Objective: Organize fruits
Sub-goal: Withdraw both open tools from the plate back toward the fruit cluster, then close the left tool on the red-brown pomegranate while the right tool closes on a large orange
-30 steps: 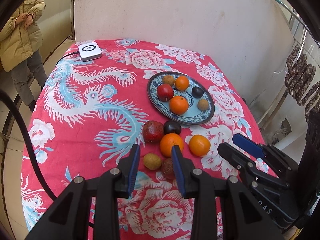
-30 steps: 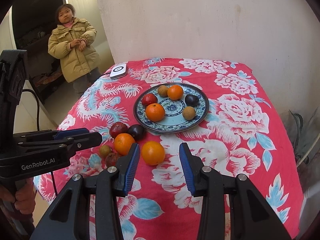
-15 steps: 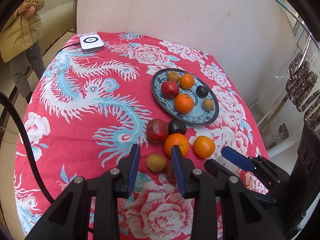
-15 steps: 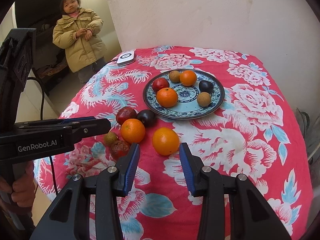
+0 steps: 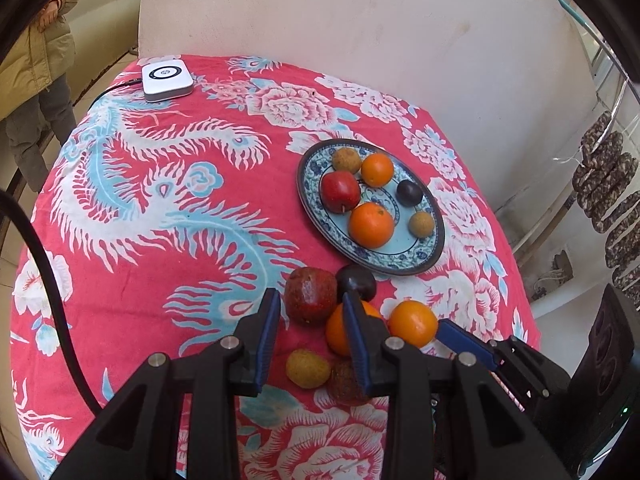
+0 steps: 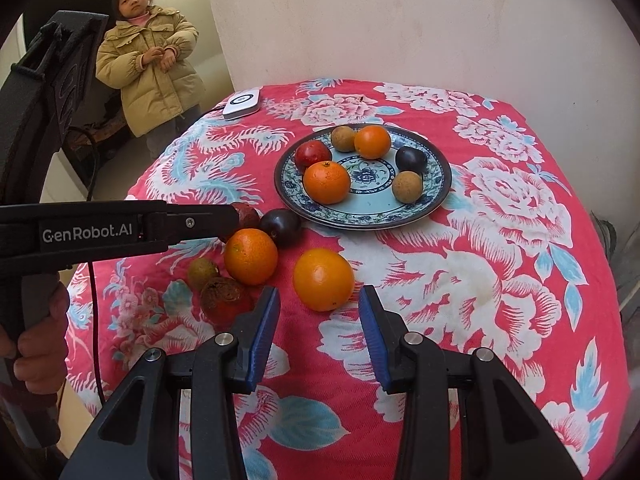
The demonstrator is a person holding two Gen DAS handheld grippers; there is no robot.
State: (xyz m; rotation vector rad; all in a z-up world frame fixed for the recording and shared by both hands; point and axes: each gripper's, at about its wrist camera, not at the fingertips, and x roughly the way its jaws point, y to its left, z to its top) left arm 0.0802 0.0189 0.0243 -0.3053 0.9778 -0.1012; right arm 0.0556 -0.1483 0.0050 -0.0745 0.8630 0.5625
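A blue-patterned plate (image 5: 400, 269) on the red floral tablecloth holds several fruits, among them a red apple (image 5: 340, 191) and two oranges. Loose in front of it lie a dark red fruit (image 5: 310, 294), a dark plum (image 5: 356, 282), two oranges (image 5: 412, 323) (image 6: 250, 256), a small yellow-brown fruit (image 5: 308, 368) and a wrinkled brown one (image 6: 224, 300). My left gripper (image 5: 311, 304) hovers open above this cluster, its pads gripping nothing. My right gripper (image 6: 319, 294) is open too, the right-hand orange (image 6: 324, 278) just beyond its tips and untouched.
A white boxy device (image 5: 167, 78) with a cable sits at the table's far corner. A person in a tan jacket (image 6: 152, 64) stands beyond the table's left side. A pale wall backs the table. Dark sausages (image 5: 608, 192) hang off to the right.
Both grippers have come nearer and lower toward the loose fruits, which now look larger. The gaps between their fingers look the same, and no fruit has moved.
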